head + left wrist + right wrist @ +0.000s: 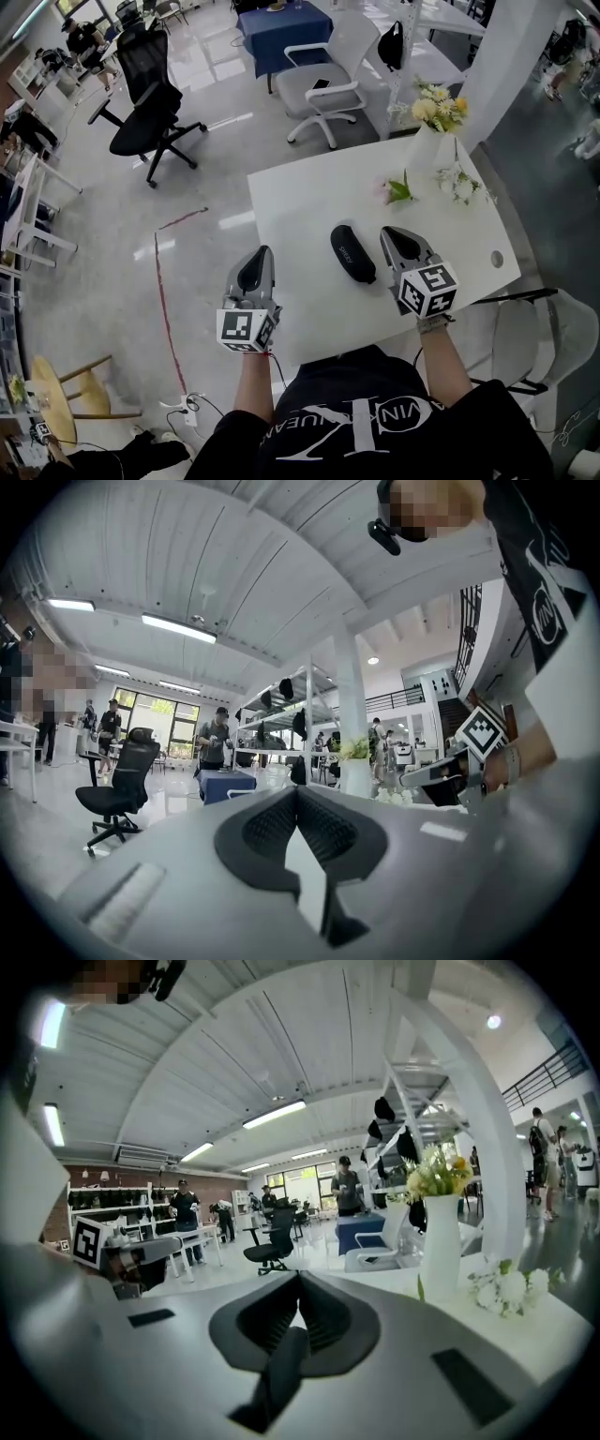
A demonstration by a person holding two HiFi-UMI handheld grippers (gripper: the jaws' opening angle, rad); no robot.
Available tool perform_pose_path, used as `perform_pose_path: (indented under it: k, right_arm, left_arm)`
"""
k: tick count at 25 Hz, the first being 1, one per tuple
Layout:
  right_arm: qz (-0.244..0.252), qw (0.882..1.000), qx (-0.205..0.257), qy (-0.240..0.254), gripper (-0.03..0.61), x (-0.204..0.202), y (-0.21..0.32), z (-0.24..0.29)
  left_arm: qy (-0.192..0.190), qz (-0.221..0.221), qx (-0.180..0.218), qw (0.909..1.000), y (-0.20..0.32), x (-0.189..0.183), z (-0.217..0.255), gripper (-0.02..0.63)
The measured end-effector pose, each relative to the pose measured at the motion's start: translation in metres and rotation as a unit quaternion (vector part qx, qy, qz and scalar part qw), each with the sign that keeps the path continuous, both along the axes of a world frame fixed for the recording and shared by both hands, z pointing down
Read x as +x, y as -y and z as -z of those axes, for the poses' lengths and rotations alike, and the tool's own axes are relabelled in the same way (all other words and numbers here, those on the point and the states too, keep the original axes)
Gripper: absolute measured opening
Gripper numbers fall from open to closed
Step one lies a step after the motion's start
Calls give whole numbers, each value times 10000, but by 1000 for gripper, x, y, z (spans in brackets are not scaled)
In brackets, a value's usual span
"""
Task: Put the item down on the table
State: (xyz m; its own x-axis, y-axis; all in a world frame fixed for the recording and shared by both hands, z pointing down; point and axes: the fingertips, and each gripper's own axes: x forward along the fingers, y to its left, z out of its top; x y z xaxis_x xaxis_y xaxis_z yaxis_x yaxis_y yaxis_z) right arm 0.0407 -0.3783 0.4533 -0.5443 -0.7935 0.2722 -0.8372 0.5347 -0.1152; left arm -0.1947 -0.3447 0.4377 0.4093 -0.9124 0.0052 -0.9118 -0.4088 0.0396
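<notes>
Lying on the counter (300, 202), one black case (352, 253) sits between left gripper (265, 251) and right gripper (389, 232), both pressed together, empty. Its pale print is unreadable.

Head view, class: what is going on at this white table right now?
A person holds a gripper in each hand over the white table. The black case lies on the tabletop between them, held by neither. The left gripper and the right gripper are both shut and empty. A vase of flowers stands at the far edge.
</notes>
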Motion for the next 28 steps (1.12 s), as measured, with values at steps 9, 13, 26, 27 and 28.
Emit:
perform_pose_path:
  k: [9, 13, 26, 27, 28]
  right_arm:
    - [201, 9989, 397, 131, 12, 2, -1, 35]
    - [284, 9979, 560, 170, 12, -1, -2, 47]
    - [427, 9944, 943, 198, 12, -11, -10, 67]
    - [423, 9942, 973, 190, 12, -12, -10, 68]
    - [419, 9939, 1005, 190, 12, -12, -10, 68]
  left_arm:
    - [11, 5, 272, 9996, 4, 2, 25, 11]
    - [8, 68, 389, 9992, 3, -1, 37, 11]
    - [-74, 245, 626, 9977, -4, -13, 60, 11]
    - [-88, 258, 636, 9976, -4, -14, 61, 11]
    - [-103, 273, 638, 9975, -5, -15, 61, 11]
